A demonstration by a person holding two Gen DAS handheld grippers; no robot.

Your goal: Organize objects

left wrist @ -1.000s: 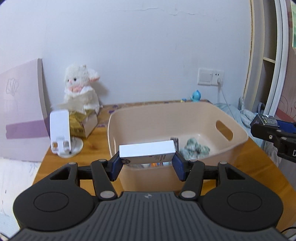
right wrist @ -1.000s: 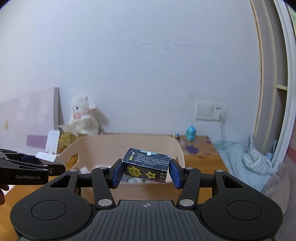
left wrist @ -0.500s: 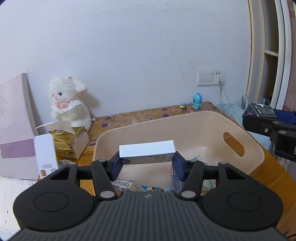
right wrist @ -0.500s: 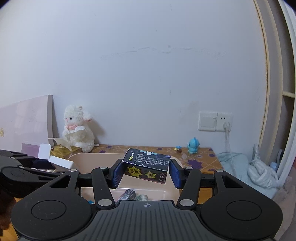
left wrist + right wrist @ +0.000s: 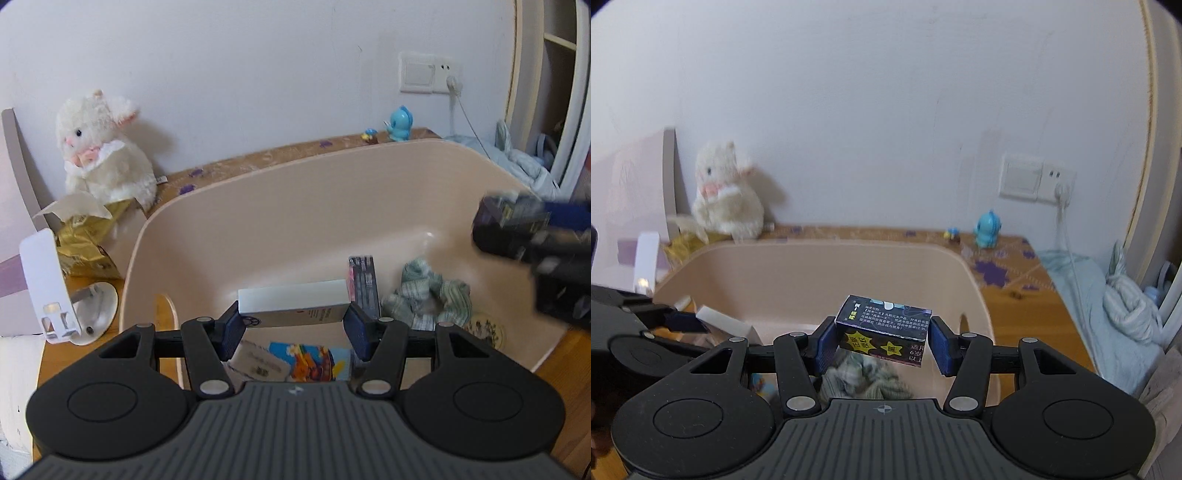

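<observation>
My left gripper (image 5: 293,325) is shut on a white box (image 5: 293,302) and holds it over the near part of a beige plastic bin (image 5: 295,184). My right gripper (image 5: 882,341) is shut on a dark box with yellow stars (image 5: 884,328) and holds it above the bin (image 5: 812,266), over its right side. In the bin lie a rolled green-grey cloth (image 5: 428,295), an upright dark pack (image 5: 364,284), a colourful card (image 5: 314,362) and a pale packet (image 5: 258,363). The right gripper shows blurred at the right of the left wrist view (image 5: 524,236).
The bin sits on a wooden table (image 5: 1027,302). A white plush toy (image 5: 103,147), a gold tissue pack (image 5: 85,236) and a white phone stand (image 5: 55,288) are to the left. A blue figurine (image 5: 399,123) stands by the wall. A light blue cloth (image 5: 1108,325) lies to the right.
Both grippers have tilted down and moved in over the bin with their boxes. The right gripper has come lower and closer to the left one.
</observation>
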